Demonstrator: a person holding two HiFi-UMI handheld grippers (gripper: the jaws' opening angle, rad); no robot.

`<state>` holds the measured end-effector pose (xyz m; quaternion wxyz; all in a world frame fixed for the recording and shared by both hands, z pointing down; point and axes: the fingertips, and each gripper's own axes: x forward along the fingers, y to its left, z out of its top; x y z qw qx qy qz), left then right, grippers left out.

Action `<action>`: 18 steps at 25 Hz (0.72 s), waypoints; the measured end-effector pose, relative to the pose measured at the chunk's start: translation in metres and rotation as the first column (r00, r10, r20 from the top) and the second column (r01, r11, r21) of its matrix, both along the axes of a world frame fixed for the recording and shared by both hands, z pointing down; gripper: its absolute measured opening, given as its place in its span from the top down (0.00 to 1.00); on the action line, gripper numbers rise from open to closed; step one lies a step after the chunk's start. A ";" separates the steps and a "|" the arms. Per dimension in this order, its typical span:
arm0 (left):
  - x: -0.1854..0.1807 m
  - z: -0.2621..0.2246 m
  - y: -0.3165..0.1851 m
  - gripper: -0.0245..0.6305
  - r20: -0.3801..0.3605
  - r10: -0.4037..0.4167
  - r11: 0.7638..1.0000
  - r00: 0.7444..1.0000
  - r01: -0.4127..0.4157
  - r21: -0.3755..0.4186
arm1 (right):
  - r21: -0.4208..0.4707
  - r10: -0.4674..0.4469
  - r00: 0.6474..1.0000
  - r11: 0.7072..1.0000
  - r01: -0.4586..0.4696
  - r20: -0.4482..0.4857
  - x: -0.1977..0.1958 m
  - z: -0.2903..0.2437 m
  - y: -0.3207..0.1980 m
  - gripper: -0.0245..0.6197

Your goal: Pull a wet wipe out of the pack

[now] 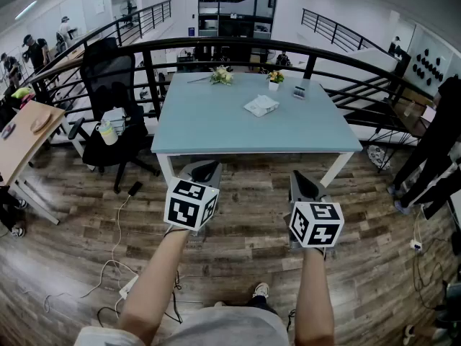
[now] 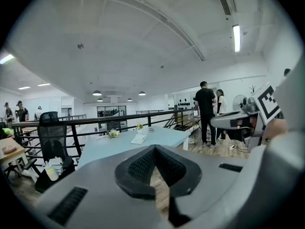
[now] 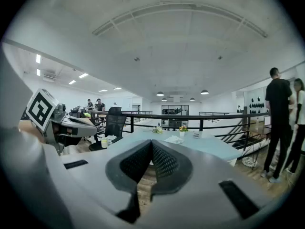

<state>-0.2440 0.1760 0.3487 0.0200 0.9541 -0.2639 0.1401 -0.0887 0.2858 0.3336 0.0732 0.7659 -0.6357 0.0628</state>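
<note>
Facing the table (image 1: 216, 132): from the wood floor, well short of its near edge, with nothing on it within reach.
Left gripper (image 1: 204, 170): closed tip to tip and empty; held out roughly level, tipped slightly down.
Right gripper (image 1: 304, 186): likewise pressed together on nothing; beside the left, aimed at the same table.
Wet wipe pack (image 1: 261, 105): lies flat on the tabletop, right of centre and toward the far side; pale, looks soft and light; flap too small to read as open or sealed.
Neighbours: flower bunch (image 1: 221, 76) and small flower pot (image 1: 274, 79) behind the pack, a small flat item (image 1: 300, 91) to its right, all apart from it.
Step in hand: probably the approach; pull not yet begun.
Risk, closed jaws: must part before meeting the pack, or else only prod it and slide it across the smooth top.
Risk, light pack: likely lifts or drags whole under a one-gripper pull; calls for the other gripper pressing it down.
Risk, long reach: may sweep into the pot or flowers on a stretched arm and tip them.
Risk, pinch depth: too deep, may draw several wipes at once; too shallow, may slip off or tear the sheet.
Floor cables (image 1: 127, 287): trail near the left side; could snag a step forward.
</note>
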 end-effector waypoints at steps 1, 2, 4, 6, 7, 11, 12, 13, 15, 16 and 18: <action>-0.001 0.001 -0.001 0.97 0.001 -0.002 1.000 1.000 0.002 -0.003 | 0.005 0.000 1.000 1.000 0.000 -0.002 -0.001 -0.001 -0.001 0.95; -0.003 0.002 -0.001 0.97 0.003 -0.003 1.000 1.000 0.003 -0.005 | 0.009 0.000 1.000 1.000 0.000 -0.003 -0.002 -0.001 -0.001 0.95; -0.005 0.003 -0.003 0.97 0.005 -0.004 1.000 1.000 0.004 -0.007 | 0.011 -0.002 1.000 1.000 0.002 -0.004 -0.005 0.000 -0.004 0.95; -0.005 0.005 -0.005 0.97 0.007 -0.003 1.000 1.000 0.003 -0.010 | 0.008 -0.002 1.000 1.000 0.003 -0.003 -0.006 0.002 -0.006 0.95; -0.005 0.006 -0.006 0.97 0.008 -0.002 1.000 1.000 0.002 -0.011 | 0.006 -0.002 1.000 1.000 0.002 -0.001 -0.006 0.003 -0.007 0.95; -0.002 0.007 -0.007 0.97 0.001 -0.006 1.000 1.000 0.006 -0.015 | -0.001 -0.010 1.000 1.000 0.010 0.008 -0.005 0.007 -0.010 0.95; 0.000 0.007 -0.008 0.97 -0.003 -0.009 1.000 1.000 0.009 -0.014 | -0.004 -0.014 1.000 1.000 0.014 0.009 -0.004 0.007 -0.010 0.95; 0.001 0.007 -0.009 0.97 -0.003 -0.014 1.000 1.000 0.014 -0.013 | -0.007 -0.020 1.000 1.000 0.020 0.010 -0.003 0.008 -0.012 0.95; 0.006 0.011 -0.012 0.97 0.008 -0.017 1.000 1.000 0.017 -0.013 | -0.011 -0.030 0.999 0.999 0.030 0.012 -0.002 0.011 -0.015 0.95; 0.008 0.013 -0.013 0.97 0.012 -0.015 1.000 1.000 0.015 -0.015 | -0.010 -0.031 0.999 0.999 0.032 0.015 0.000 0.012 -0.017 0.95; 0.014 0.014 -0.016 0.97 0.014 -0.009 1.000 1.000 0.009 -0.020 | -0.007 -0.035 0.999 0.999 0.035 0.020 0.004 0.013 -0.021 0.94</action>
